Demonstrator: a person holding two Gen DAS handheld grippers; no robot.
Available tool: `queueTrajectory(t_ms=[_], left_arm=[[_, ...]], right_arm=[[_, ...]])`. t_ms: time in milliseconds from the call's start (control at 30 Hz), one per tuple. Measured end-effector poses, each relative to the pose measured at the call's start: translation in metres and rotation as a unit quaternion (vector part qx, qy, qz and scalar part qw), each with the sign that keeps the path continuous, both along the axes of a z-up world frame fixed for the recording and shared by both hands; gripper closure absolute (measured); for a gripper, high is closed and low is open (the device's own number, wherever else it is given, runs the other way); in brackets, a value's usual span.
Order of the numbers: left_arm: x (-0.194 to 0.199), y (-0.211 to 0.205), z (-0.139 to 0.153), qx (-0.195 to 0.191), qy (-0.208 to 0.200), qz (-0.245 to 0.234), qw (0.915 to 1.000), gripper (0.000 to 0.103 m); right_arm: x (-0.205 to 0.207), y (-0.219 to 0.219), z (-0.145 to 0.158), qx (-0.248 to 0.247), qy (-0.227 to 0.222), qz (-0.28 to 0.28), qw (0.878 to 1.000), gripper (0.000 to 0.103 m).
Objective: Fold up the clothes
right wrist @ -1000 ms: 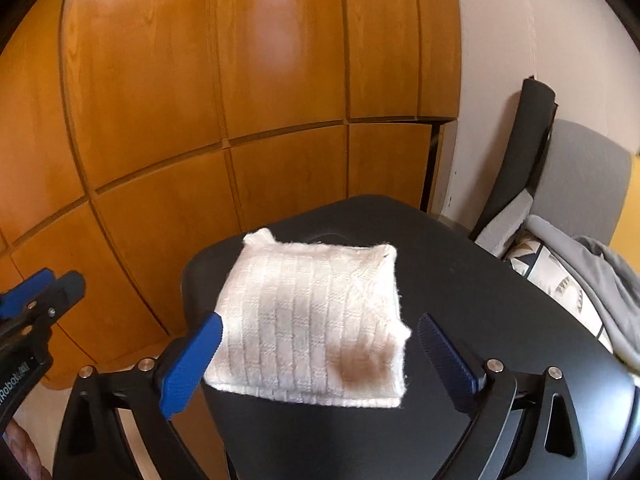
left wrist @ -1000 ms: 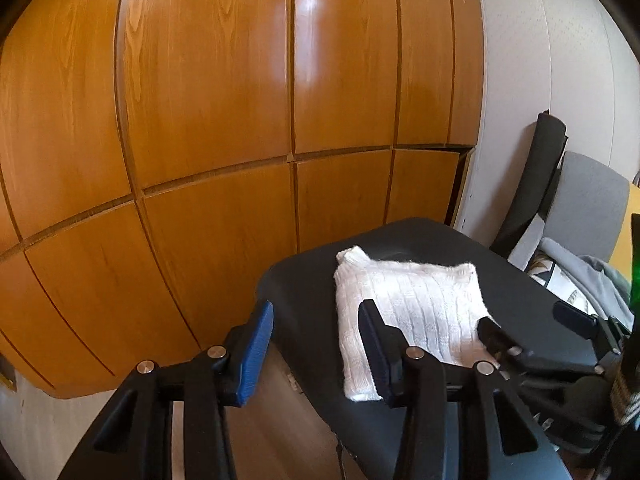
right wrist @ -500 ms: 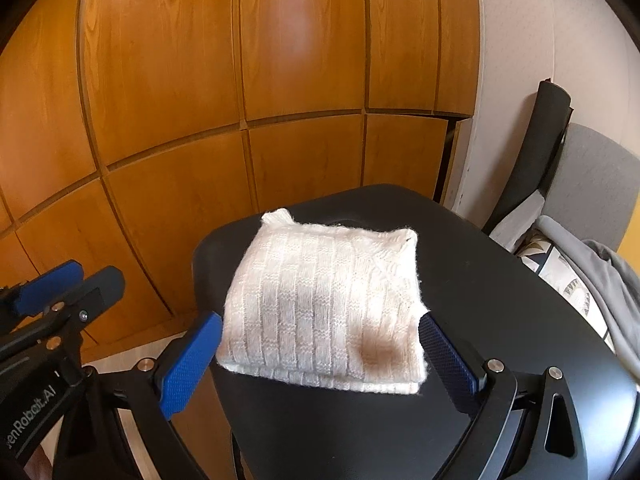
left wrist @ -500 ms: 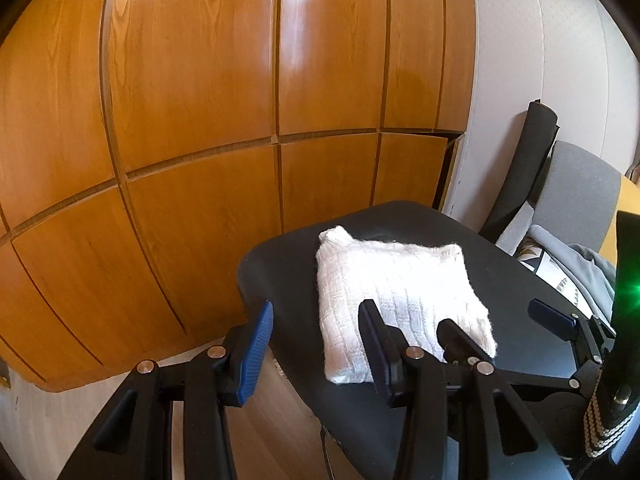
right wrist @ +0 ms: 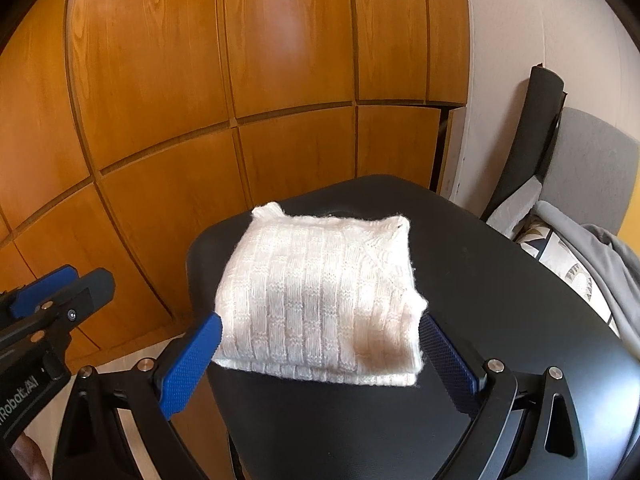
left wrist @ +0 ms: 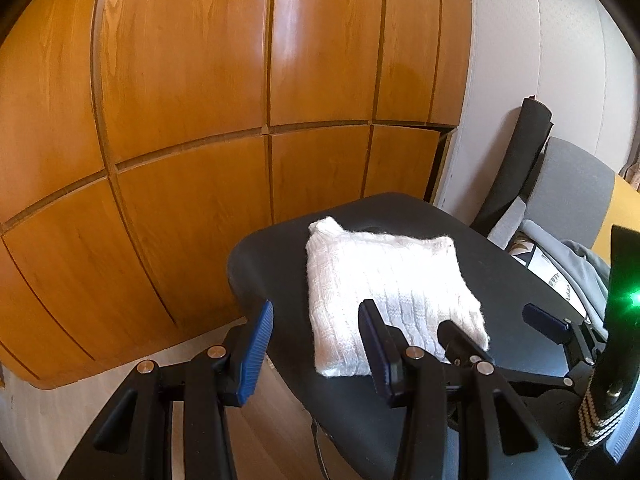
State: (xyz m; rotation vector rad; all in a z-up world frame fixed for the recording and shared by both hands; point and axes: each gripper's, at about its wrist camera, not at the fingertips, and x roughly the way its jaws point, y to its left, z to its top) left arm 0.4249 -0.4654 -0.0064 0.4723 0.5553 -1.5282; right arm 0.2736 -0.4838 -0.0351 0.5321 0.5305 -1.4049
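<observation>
At the black table's [right wrist: 500,280] left edge, folded white sweater [right wrist: 320,292].

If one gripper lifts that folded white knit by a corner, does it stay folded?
Probably not. The white knit sweater is soft, loosely stacked layers, so it would likely sag and unfold. Its fuzzy ribbed surface should grip the pads rather than slip. Pushed across the smooth black table, it would likely bunch up.
</observation>
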Motion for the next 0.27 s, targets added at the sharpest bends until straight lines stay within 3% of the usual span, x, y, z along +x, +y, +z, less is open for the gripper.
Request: queueTrajectory(t_ms=[267], left_arm=[[0.0000,0.0055,0.0047,-0.023,-0.005,0.001,0.9997,0.058]], right_arm=[[-0.0012,-0.0006,-0.0051,0.008,-0.005,0.002,1.000,0.002]])
